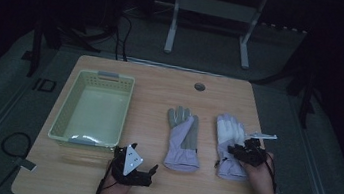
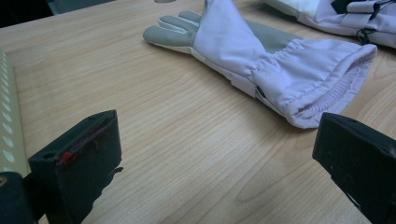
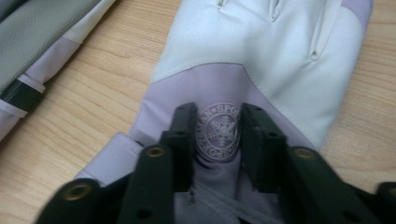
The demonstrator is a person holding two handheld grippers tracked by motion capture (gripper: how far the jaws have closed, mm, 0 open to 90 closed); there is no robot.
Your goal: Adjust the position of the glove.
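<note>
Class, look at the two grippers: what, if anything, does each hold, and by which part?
The right gripper pinches the right-hand glove at the round snowflake badge on its back, near the wrist. The left gripper stands open over bare table and holds nothing.

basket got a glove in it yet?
No. In the high view the basket holds nothing, and both gloves, the left glove and the right glove, lie flat on the table.
</note>
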